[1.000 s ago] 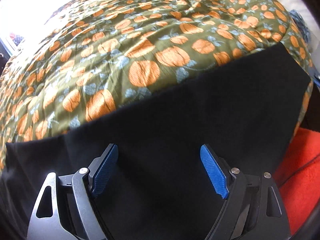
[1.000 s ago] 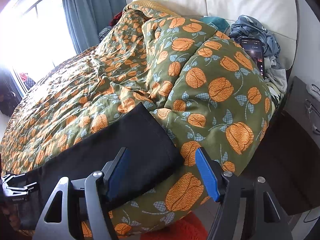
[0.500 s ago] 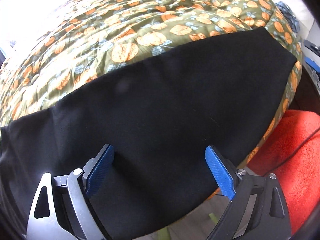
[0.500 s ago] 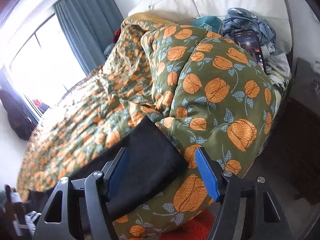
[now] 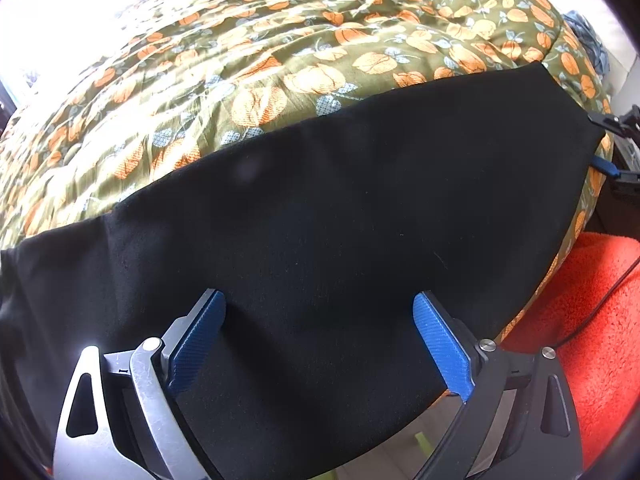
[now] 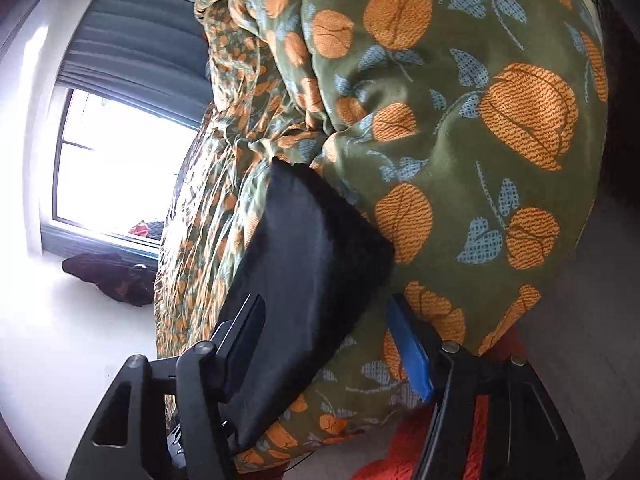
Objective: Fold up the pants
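Black pants (image 5: pixel 360 200) lie stretched in a long band across a green duvet with orange flowers (image 5: pixel 280 60). My left gripper (image 5: pixel 318 300) hovers over the near part of the pants, pointing steeply down, its blue pads (image 5: pixel 440 344) wide apart and open, gripping nothing. In the right wrist view the end of the pants (image 6: pixel 312 248) reaches between the fingers of my right gripper (image 6: pixel 326 300). Its jaws are closing, but the pads do not press on the cloth. The right gripper (image 5: pixel 606 144) also shows at the pants' far right end in the left wrist view.
The duvet (image 6: pixel 480 120) bulges high just beyond the pants' end. An orange fluffy rug (image 5: pixel 600 300) lies on the floor below the bed's edge. A bright window (image 6: pixel 112 160), a teal curtain (image 6: pixel 140 48) and dark clothes on the floor (image 6: pixel 108 276) are off to the left.
The right gripper has rolled, dropped and come closer to the pants' end, which now reaches between its fingers. The left gripper's jaws have widened. The right gripper now shows in the left view.
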Demonstrator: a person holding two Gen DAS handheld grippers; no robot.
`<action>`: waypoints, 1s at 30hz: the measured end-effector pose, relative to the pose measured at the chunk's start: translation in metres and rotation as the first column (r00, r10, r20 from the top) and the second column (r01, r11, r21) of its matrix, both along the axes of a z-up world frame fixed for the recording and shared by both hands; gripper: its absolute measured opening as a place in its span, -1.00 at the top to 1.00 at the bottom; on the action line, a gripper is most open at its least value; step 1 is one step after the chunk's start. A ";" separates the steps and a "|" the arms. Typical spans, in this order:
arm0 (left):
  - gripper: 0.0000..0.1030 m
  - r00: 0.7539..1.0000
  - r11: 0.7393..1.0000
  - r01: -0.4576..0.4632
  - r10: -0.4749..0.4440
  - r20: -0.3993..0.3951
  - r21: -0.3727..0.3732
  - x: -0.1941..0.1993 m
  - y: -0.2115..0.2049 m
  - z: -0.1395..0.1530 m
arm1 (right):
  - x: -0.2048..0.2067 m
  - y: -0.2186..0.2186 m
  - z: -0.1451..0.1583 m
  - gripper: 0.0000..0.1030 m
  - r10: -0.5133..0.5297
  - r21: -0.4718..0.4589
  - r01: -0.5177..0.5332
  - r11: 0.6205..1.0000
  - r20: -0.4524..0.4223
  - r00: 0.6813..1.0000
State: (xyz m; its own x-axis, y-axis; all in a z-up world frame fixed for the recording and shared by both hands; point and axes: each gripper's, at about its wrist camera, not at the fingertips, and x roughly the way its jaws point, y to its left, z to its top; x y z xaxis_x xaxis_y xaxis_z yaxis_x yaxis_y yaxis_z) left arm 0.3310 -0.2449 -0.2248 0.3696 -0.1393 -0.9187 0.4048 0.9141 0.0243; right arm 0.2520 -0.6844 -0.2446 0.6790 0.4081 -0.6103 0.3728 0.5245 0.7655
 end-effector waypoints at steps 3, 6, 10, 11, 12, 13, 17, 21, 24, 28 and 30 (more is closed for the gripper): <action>-0.92 1.000 1.000 0.002 -0.003 0.019 0.019 -0.002 -0.005 -0.004 | 0.014 0.006 0.002 -0.24 0.021 -0.040 -0.021 0.999 0.005 1.000; -0.95 0.999 0.999 0.007 -0.008 0.039 0.037 -0.004 -0.009 -0.007 | 0.028 0.016 0.002 0.73 0.057 -0.123 -0.063 0.990 -0.050 0.997; -0.90 1.000 1.000 -0.001 0.001 0.002 0.002 0.000 -0.002 0.002 | 0.022 0.038 0.044 0.81 0.080 -0.287 -0.074 0.955 0.009 0.997; -0.90 1.000 1.000 -0.020 0.020 -0.002 -0.016 0.001 0.005 0.008 | 0.019 0.044 0.059 0.81 0.093 -0.305 -0.076 0.949 0.041 0.995; -0.90 0.999 0.998 -0.038 0.038 0.001 -0.043 0.001 0.014 0.015 | 0.016 0.049 0.074 0.81 0.107 -0.312 -0.078 0.947 0.076 0.991; -0.90 0.998 0.996 -0.057 0.058 0.004 -0.074 0.002 0.024 0.022 | 0.014 0.055 0.090 0.81 0.122 -0.316 -0.081 0.945 0.110 0.986; -0.89 0.988 0.973 -0.155 0.157 -0.001 -0.170 0.007 0.078 0.050 | 0.013 0.094 0.157 0.81 0.215 -0.355 -0.123 0.927 0.233 0.948; -0.89 0.960 0.932 -0.267 0.281 0.021 -0.245 0.003 0.146 0.078 | 0.014 0.169 0.206 0.81 0.349 -0.434 -0.195 0.880 0.310 0.884; -0.89 0.927 0.895 -0.349 0.372 0.036 -0.277 -0.007 0.198 0.091 | 0.015 0.247 0.210 0.81 0.461 -0.498 -0.269 0.824 0.314 0.830; -0.89 0.881 0.848 -0.442 0.471 0.034 -0.291 -0.030 0.256 0.092 | 0.015 0.361 0.166 0.81 0.585 -0.523 -0.393 0.756 0.271 0.764; -0.89 0.863 0.829 -0.479 0.505 0.018 -0.289 -0.045 0.279 0.085 | 0.011 0.415 0.127 0.70 0.651 -0.545 -0.454 0.705 0.243 0.719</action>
